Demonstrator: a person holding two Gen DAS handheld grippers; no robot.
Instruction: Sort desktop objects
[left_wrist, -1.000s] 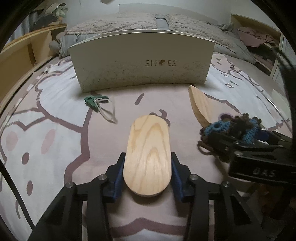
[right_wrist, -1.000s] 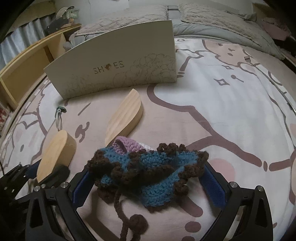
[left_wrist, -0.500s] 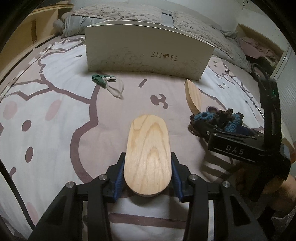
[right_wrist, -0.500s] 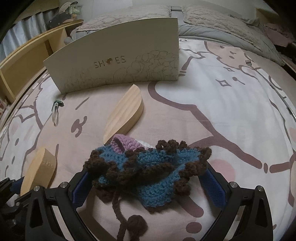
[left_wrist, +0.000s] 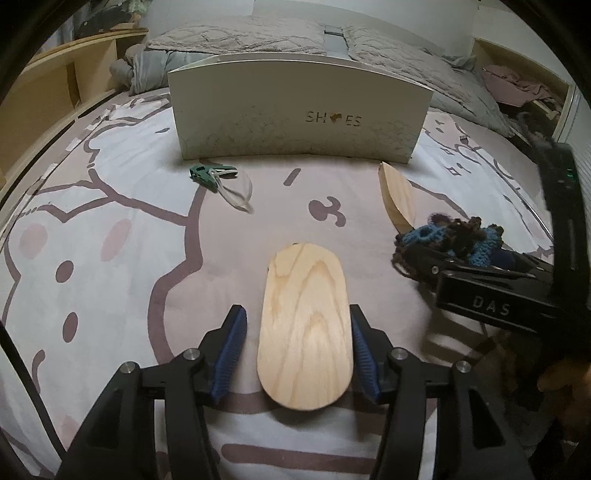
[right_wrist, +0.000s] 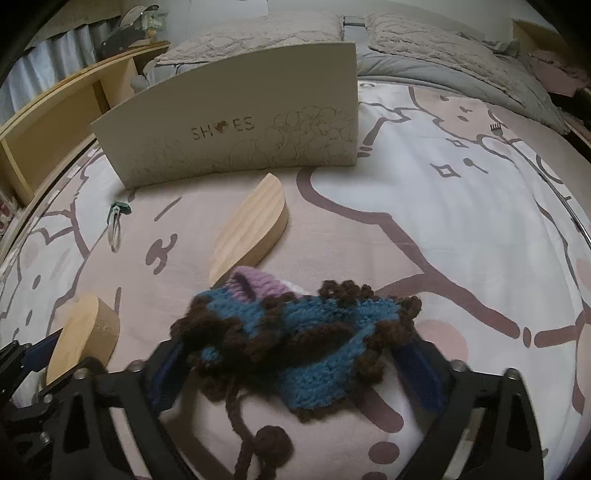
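Observation:
An oval wooden block (left_wrist: 304, 328) lies flat on the cartoon-print bedsheet (left_wrist: 110, 258) between the fingers of my left gripper (left_wrist: 295, 310). Its jaws are opening, and a gap shows between the left pad (left_wrist: 229, 350) and the block. A blue, brown and purple crocheted piece (right_wrist: 295, 343) with a pom-pom cord lies between the fingers of my right gripper (right_wrist: 291, 350). Those jaws are closing around it, and the yarn drapes over the pads. The same oval block (right_wrist: 83, 332) shows at the lower left of the right wrist view.
A half-moon wooden block (right_wrist: 251, 229) lies just beyond the crocheted piece. A green clip with a clear loop (left_wrist: 218, 181) lies near a cream box marked SHOES (left_wrist: 295, 118) that stands across the back. Grey bedding (left_wrist: 240, 40) is behind it, and a wooden shelf (left_wrist: 55, 85) is at the left.
The left jaws have spread away from the oval block, which they were pinching before. The right jaws have drawn in slightly around the crocheted piece. The block now lies farther from the right gripper.

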